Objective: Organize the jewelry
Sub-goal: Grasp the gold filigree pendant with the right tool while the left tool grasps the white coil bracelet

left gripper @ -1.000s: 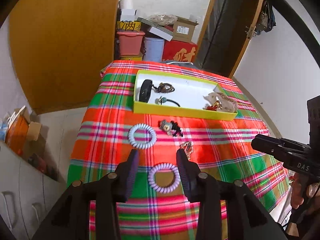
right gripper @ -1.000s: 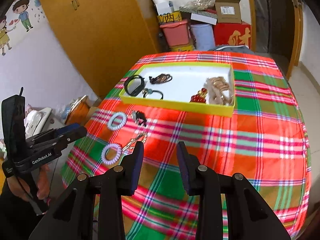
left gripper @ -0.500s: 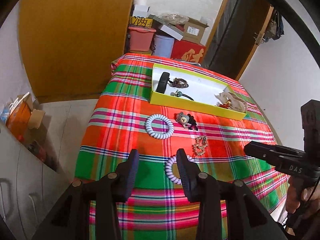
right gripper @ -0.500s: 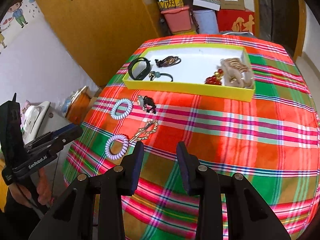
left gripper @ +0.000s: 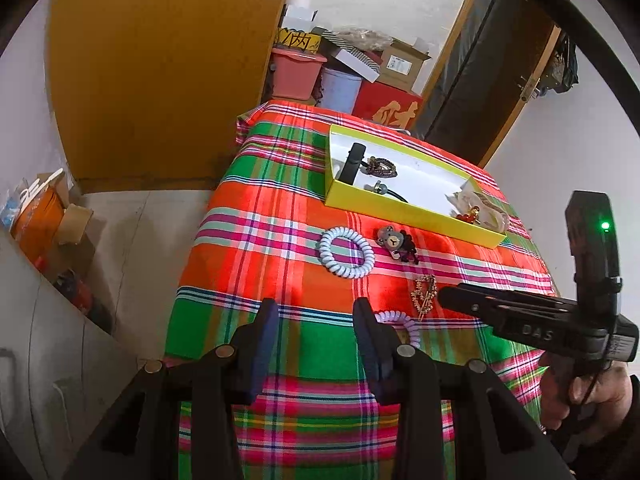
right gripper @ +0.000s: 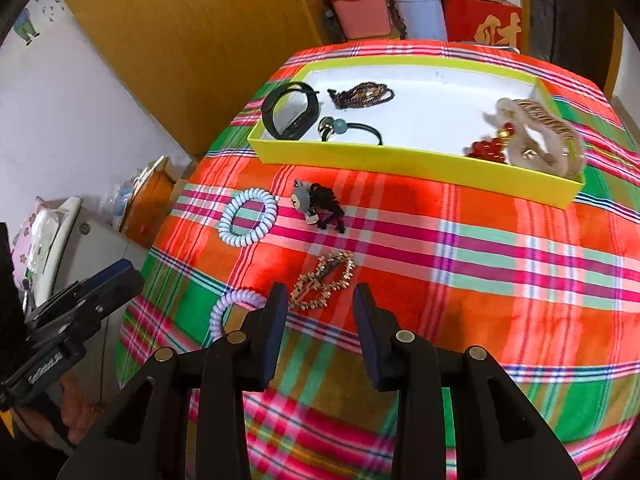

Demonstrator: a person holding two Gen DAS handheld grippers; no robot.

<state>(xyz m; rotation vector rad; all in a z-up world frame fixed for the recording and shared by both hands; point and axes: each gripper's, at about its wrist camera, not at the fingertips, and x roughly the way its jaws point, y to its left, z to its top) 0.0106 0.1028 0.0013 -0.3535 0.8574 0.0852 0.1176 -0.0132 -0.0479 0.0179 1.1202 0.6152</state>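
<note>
Both claws hang released over the plaid cloth (right gripper: 500, 240): right gripper (right gripper: 320, 300) just by the gold clip (right gripper: 324, 280), left gripper (left gripper: 316, 312) beside the purple coil (left gripper: 404, 326).

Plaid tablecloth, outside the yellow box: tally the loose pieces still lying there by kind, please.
Spiral coil hair ties: 2, pale blue coil and lilac coil
Gold openwork hair clip: 1
Grey bear charm on a black hair tie: 1
Total: 4
</note>
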